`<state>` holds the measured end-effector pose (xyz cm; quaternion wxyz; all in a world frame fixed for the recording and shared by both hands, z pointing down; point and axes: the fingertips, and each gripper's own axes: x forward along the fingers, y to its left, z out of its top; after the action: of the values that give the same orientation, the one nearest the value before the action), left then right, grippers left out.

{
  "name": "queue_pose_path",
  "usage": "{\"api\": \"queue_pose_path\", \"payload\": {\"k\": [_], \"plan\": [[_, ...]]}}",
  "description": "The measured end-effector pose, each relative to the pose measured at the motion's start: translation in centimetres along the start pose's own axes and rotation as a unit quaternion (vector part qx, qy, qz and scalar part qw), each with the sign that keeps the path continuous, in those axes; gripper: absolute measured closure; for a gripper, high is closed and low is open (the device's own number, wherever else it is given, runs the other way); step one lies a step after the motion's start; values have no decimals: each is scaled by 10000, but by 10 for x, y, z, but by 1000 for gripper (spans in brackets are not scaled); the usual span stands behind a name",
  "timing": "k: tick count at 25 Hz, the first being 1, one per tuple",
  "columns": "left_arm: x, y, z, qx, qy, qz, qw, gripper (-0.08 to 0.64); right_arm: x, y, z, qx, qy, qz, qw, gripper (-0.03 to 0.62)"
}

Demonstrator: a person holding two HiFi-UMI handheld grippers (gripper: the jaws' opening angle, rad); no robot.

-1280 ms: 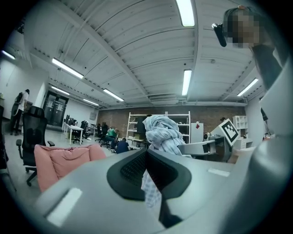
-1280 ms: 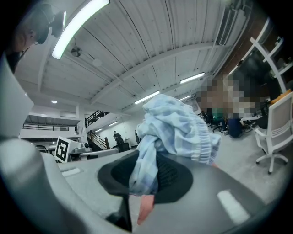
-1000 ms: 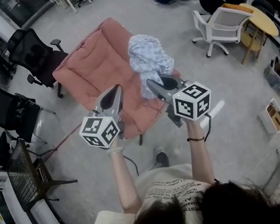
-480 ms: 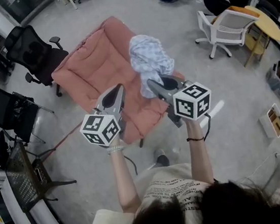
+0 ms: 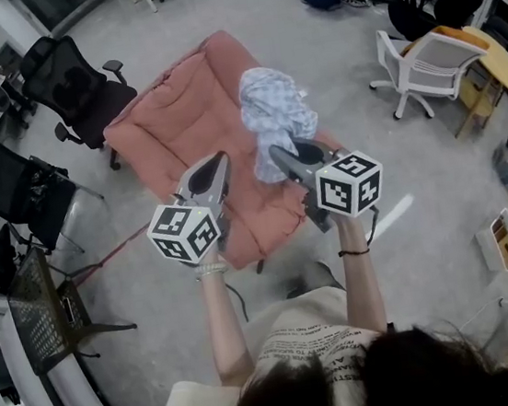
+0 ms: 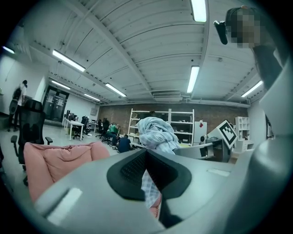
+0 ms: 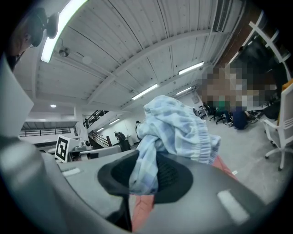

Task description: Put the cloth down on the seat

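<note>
Holding the task roughly at its midpoint, the right tool (image 5: 277, 153) is clenched on a light blue checked cloth (image 5: 275, 116), and the right gripper view shows a fold of the fabric pinched between its dark pads while the rest bunches up in a loose heap above and beyond the tips. From the head view the bundle hangs in the air over the pink padded armchair (image 5: 169, 125), above the far right part of its seat (image 5: 260, 211), and I cannot see it touching the cushion anywhere. The left tool (image 5: 221, 160) is held level just beside the right one, also over the armchair; its jaws are drawn together at the tips with nothing caught in them, and the checked fabric glimpsed through its gap lies beyond it, on the right tool's side. So the pick-up and the carry to the chair look done: the cloth is in hand and already over the right piece of furniture. What remains, by my reading, is to lower the bundle until it rests on the seat cushion, let the right jaws part, and draw the tool away clear of the folds. Nothing lies on the seat that would get in the way of that.
</note>
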<state>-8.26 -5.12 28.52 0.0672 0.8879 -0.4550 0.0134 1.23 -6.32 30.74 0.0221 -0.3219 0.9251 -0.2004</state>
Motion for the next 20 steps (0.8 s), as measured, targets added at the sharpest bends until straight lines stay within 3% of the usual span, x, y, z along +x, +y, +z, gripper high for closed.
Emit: {"api": "queue_pose_path", "payload": {"k": [20], "plan": [[69,65,-6,-650,-125,800,9946,568,82,-68,35,-212,765,685,9945,502]]}}
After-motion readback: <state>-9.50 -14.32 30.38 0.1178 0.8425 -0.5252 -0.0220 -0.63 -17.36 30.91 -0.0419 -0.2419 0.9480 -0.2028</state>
